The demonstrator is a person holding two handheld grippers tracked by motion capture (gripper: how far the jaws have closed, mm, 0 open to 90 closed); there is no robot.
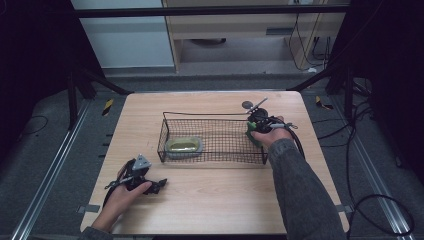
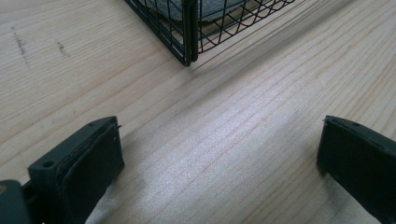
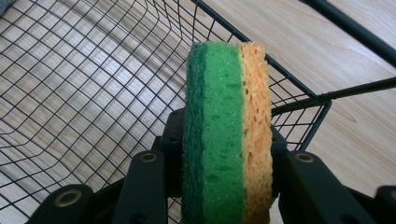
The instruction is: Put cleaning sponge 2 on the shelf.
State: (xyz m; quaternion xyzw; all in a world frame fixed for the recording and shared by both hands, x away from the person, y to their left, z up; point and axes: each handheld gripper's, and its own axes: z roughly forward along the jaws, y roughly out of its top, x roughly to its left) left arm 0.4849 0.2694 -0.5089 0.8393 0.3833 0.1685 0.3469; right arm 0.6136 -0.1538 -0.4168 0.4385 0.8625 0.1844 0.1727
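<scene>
A green and yellow sponge [image 3: 227, 135] stands on edge between the jaws of my right gripper [image 3: 227, 154], which is shut on it above the right end of the black wire basket [image 3: 88, 88]. From above, that gripper [image 1: 257, 128] and the sponge [image 1: 250, 132] hang at the basket's [image 1: 215, 116] right rim. A grey dish with a yellow-green thing [image 1: 183, 145] lies in the basket's left end. My left gripper [image 1: 150, 186] rests open on the table near the front left, its jaws wide apart over bare wood [image 2: 219, 140], pointing at the basket's corner [image 2: 189, 32].
A small dark round item with a thin handle [image 1: 251, 104] lies on the table behind the basket's right corner. Cables trail off the table's right side. The wooden table [image 1: 210, 205] has free room in front of the basket.
</scene>
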